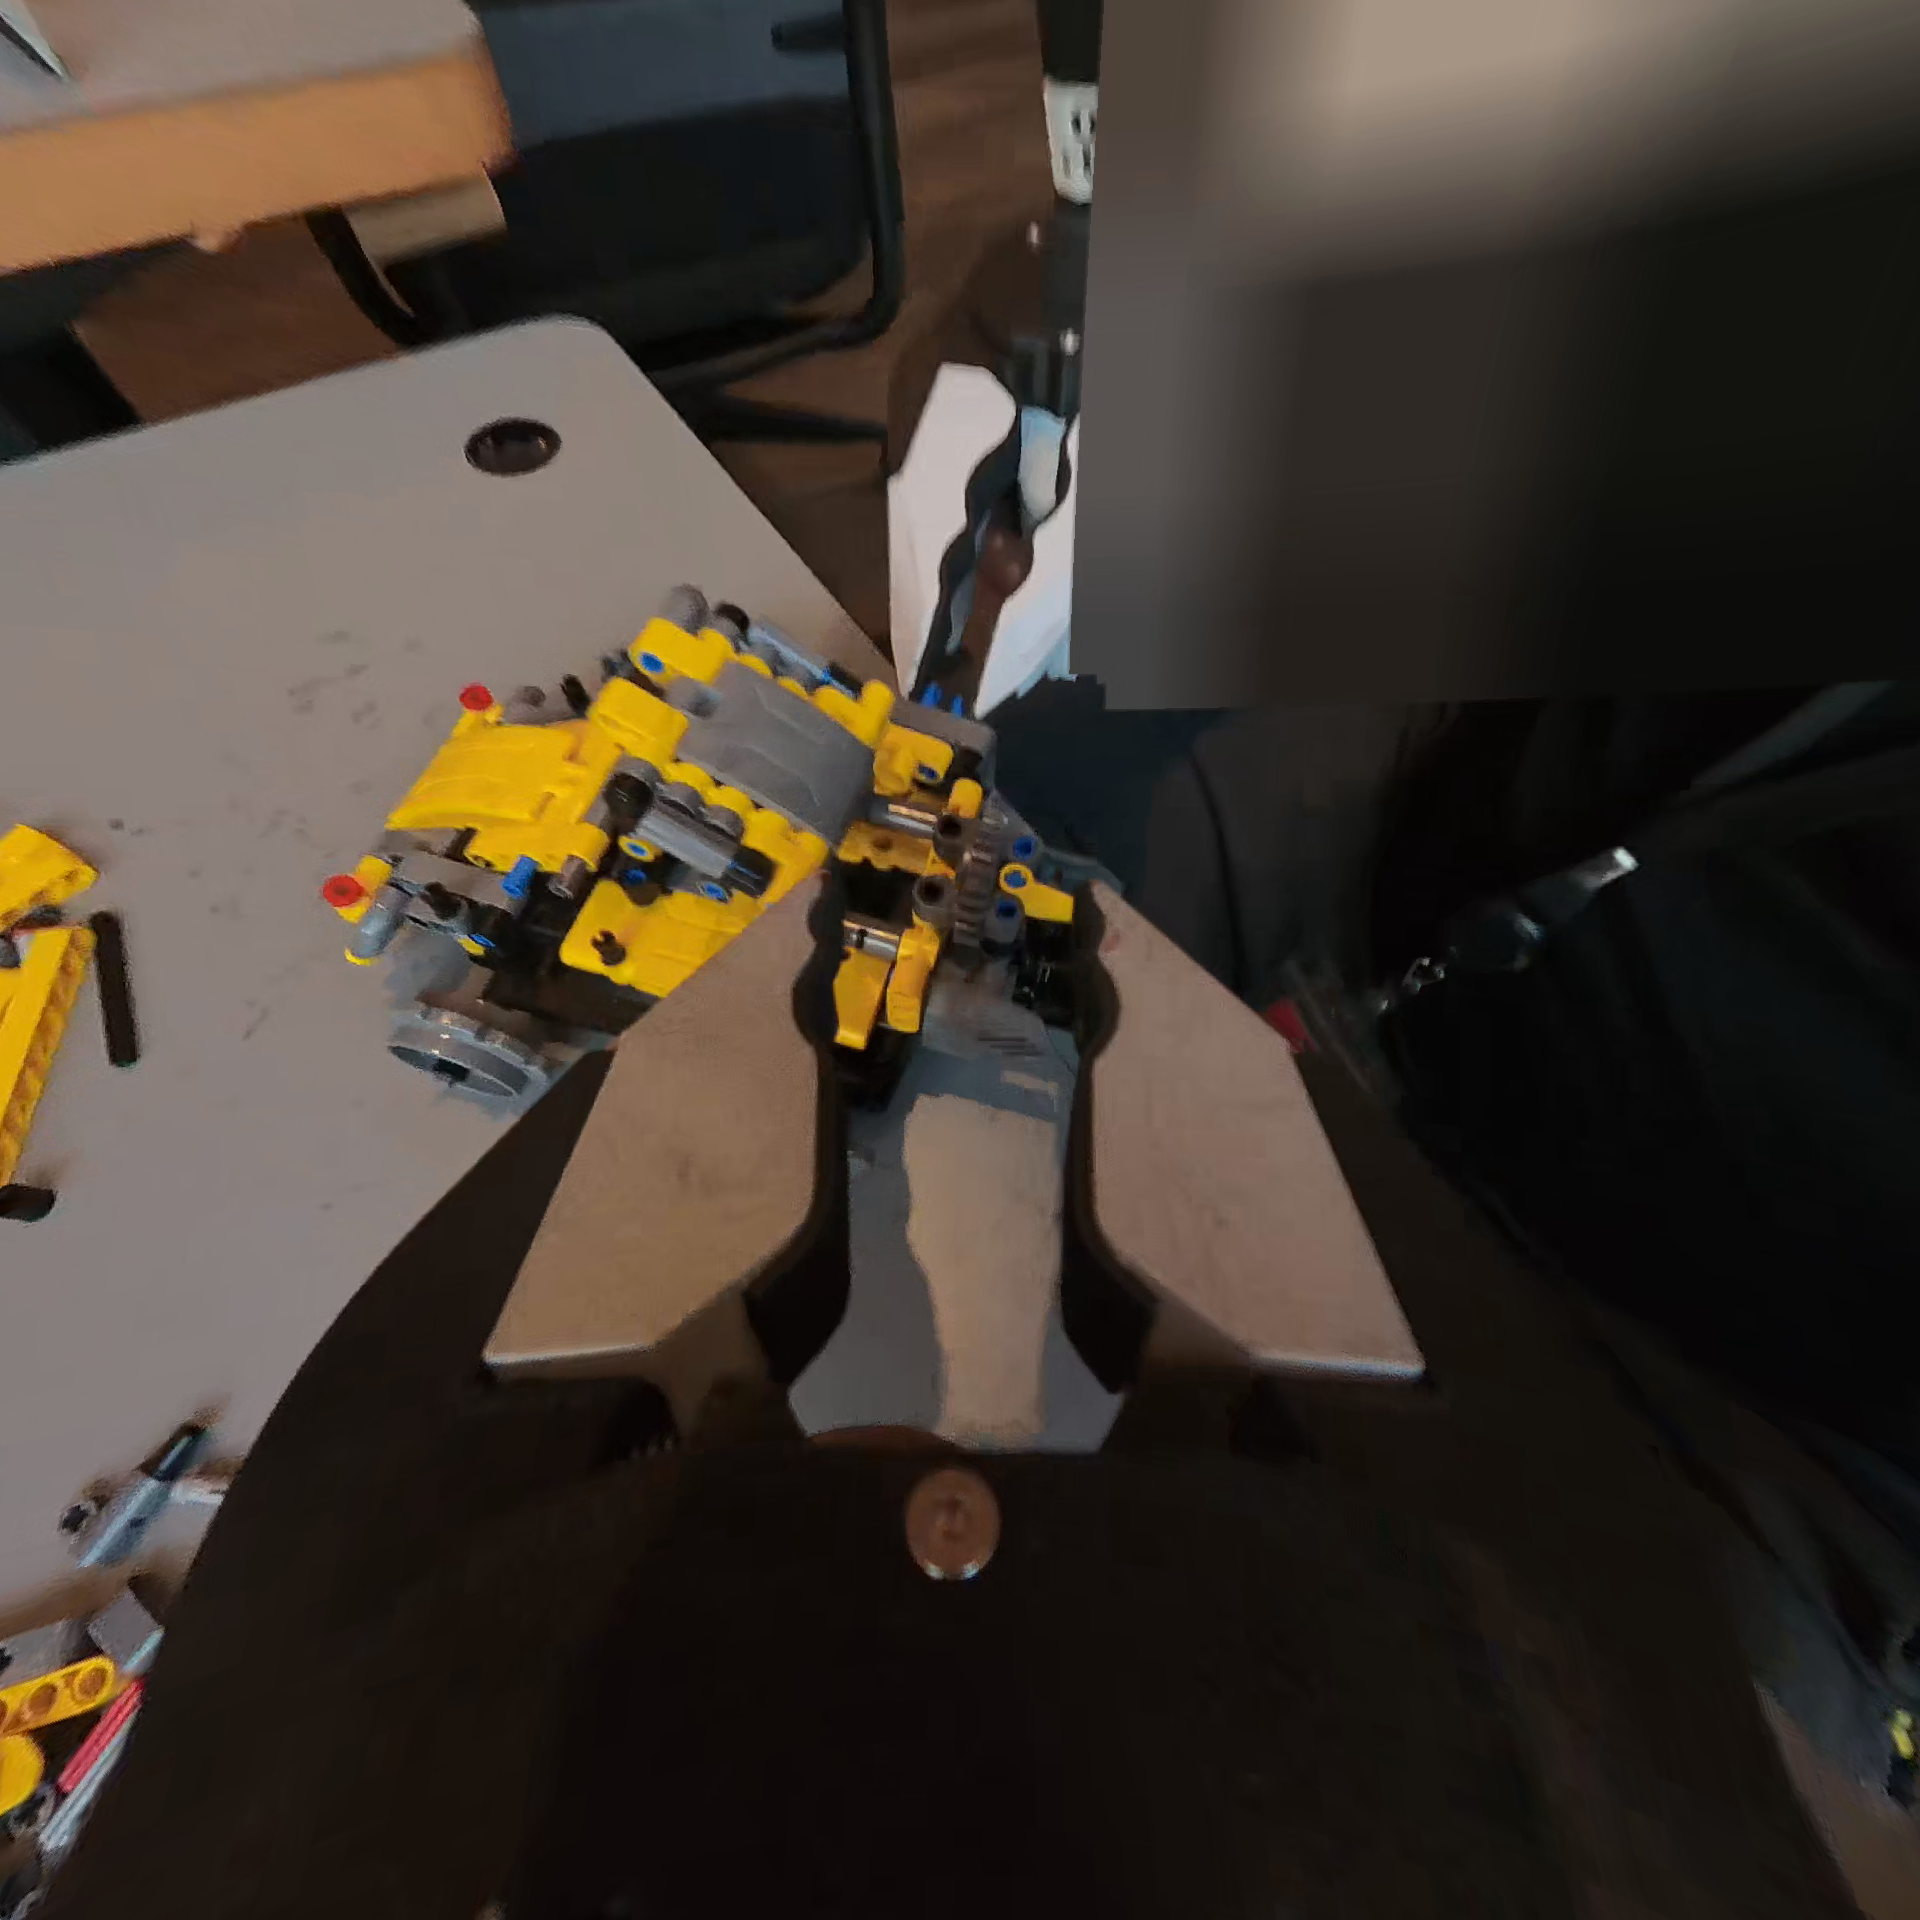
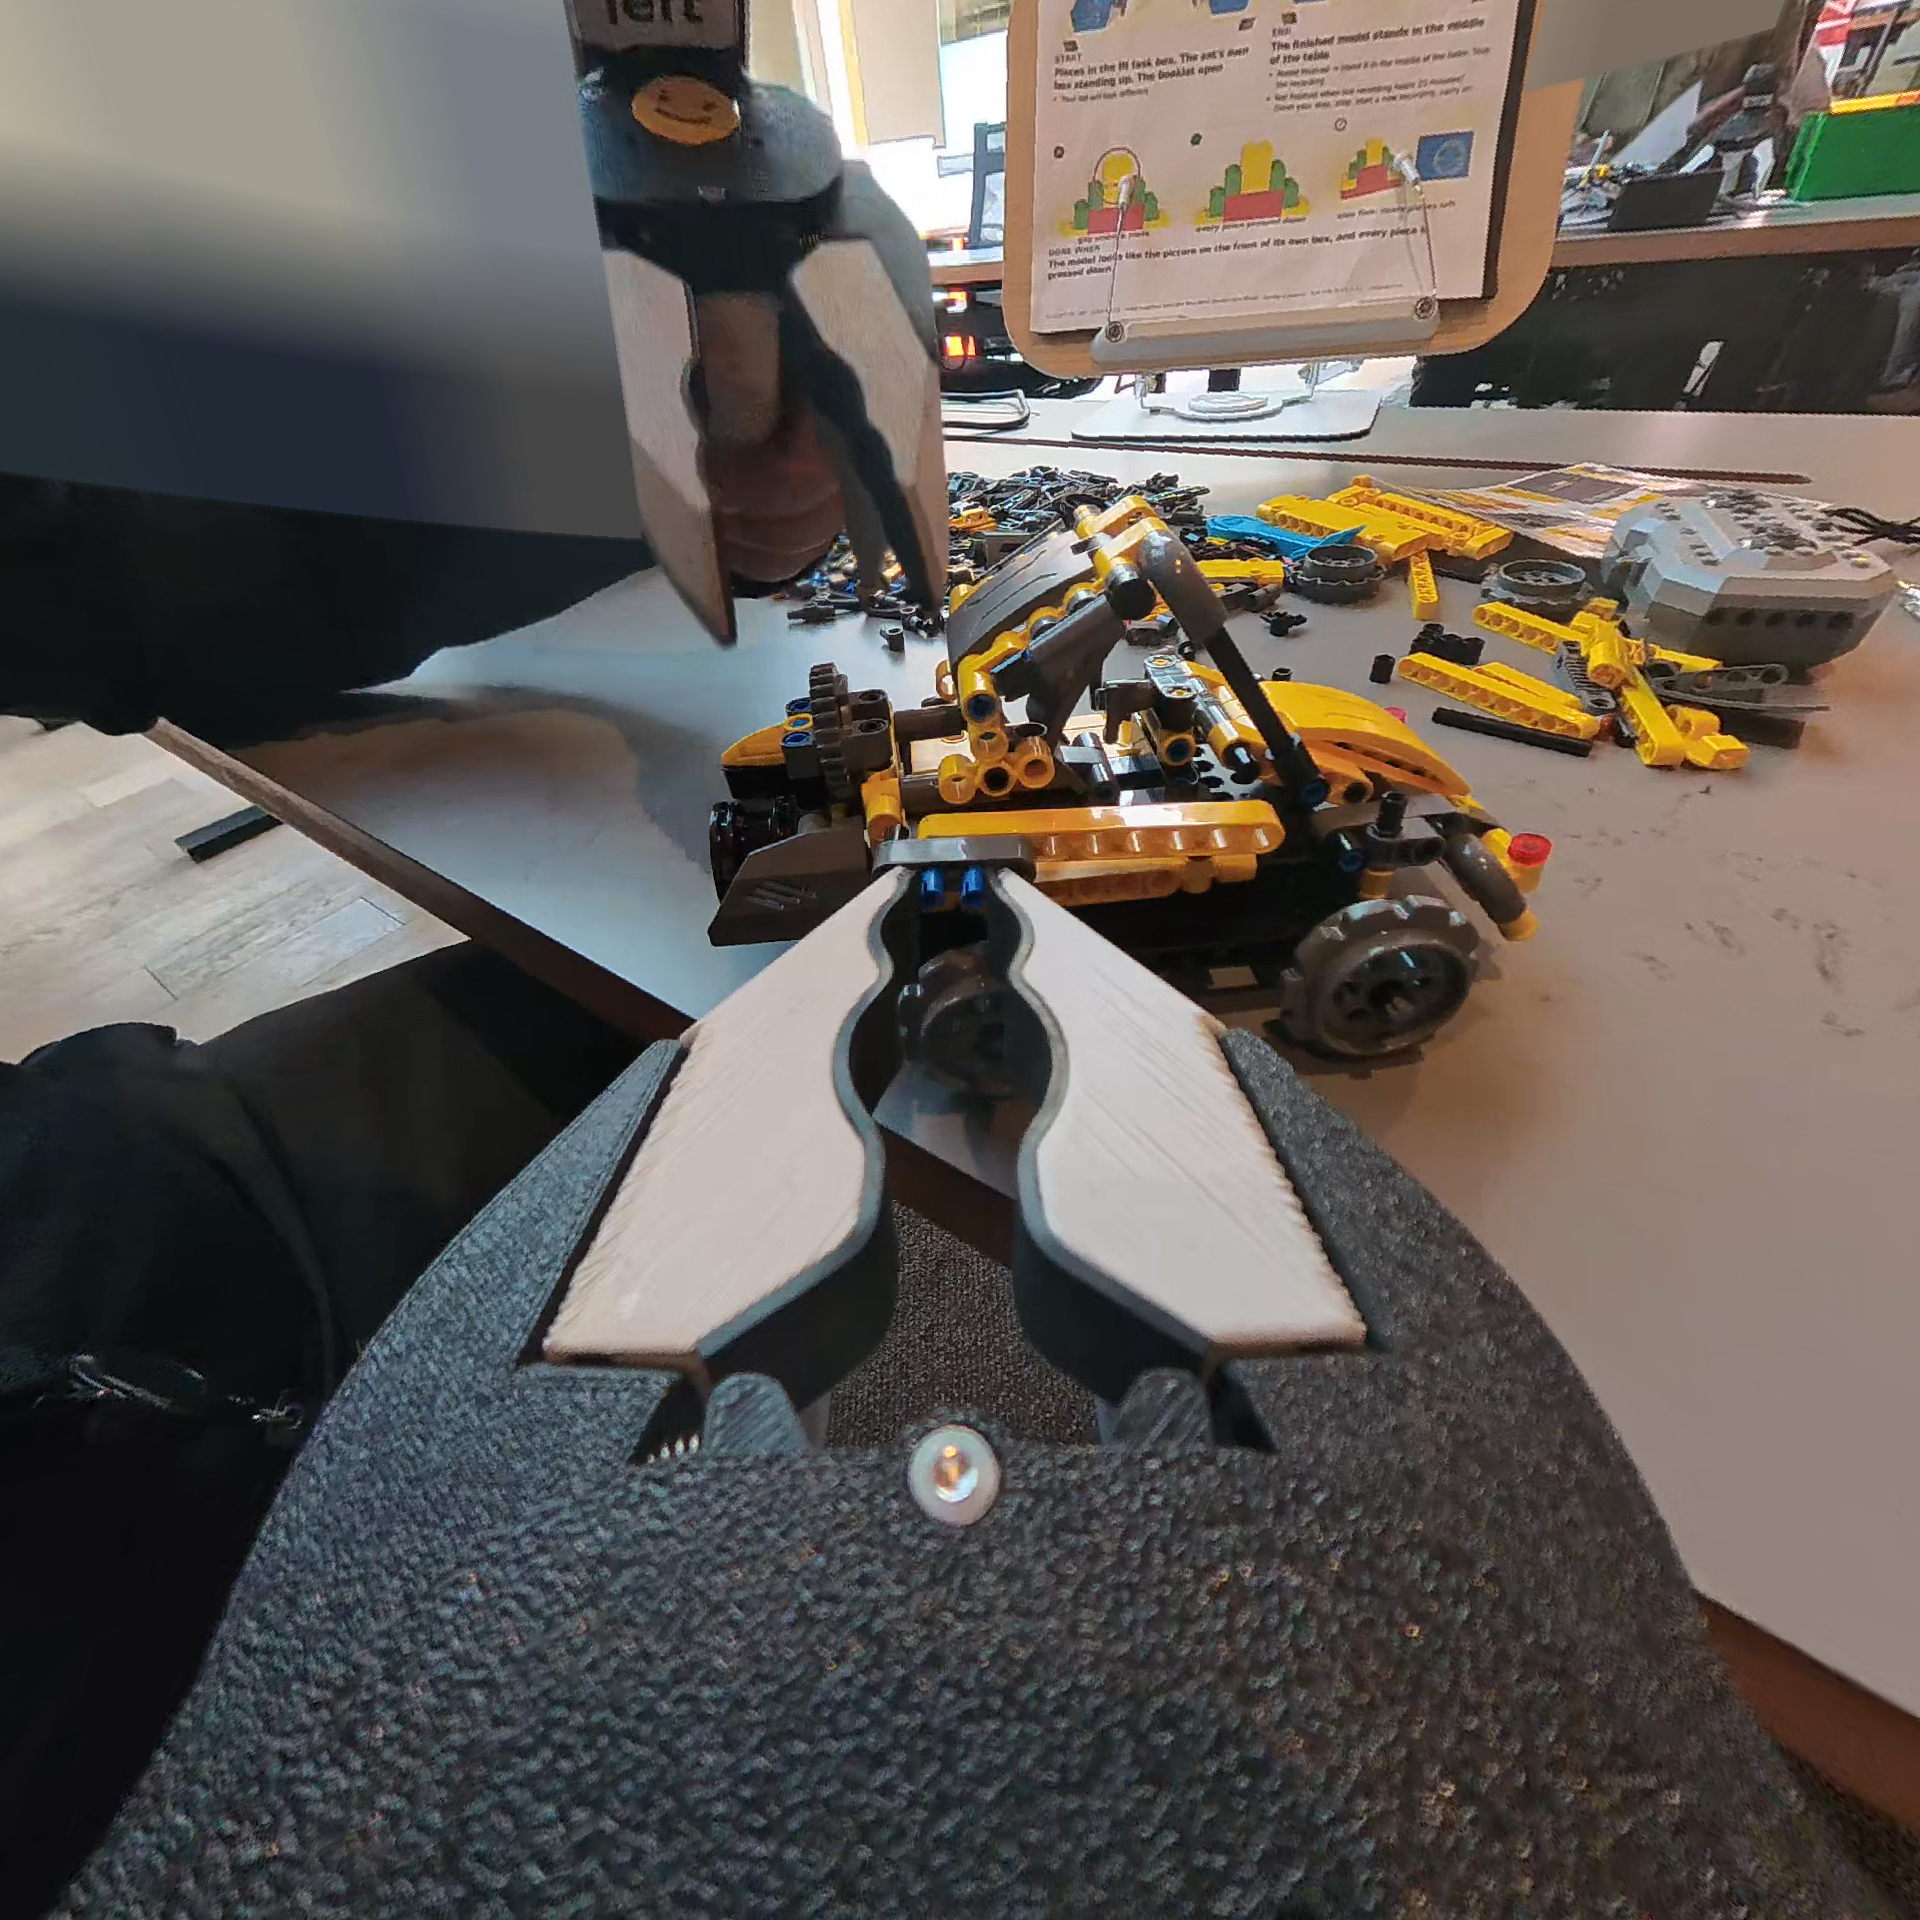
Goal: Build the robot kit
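Observation:
A yellow, black and grey brick-built car (image 2: 1101, 821) stands on the grey table (image 2: 1558, 1195) near its edge. My right gripper (image 2: 948, 883) is at the car's near side, its fingertips closed on a small dark grey piece with two blue pins (image 2: 951, 857) that sits against the yellow side beam. A grey wheel (image 2: 956, 1008) shows through the gap behind the fingers. My left gripper (image 2: 826, 613) hovers open above the car's geared end. In the left wrist view its fingers (image 1: 727, 1091) straddle that end of the car (image 1: 644, 831) from above, and the left gripper (image 1: 956, 894) holds nothing.
Loose yellow beams (image 2: 1538, 675), small black pins (image 2: 1039, 494) and a large grey shell part (image 2: 1745, 592) lie behind the car. An instruction sheet on a stand (image 2: 1268, 156) is at the back. More yellow beams (image 1: 31, 987) and a black axle (image 1: 114, 987) lie left. The table edge (image 2: 416, 862) drops to the floor. Tip to tip, the grippers are about 7 cm apart. From either gripper's tips it is about 20 cm to the black axle (image 1: 114, 987). The right camera catches it too, in the right wrist view (image 2: 1511, 734).

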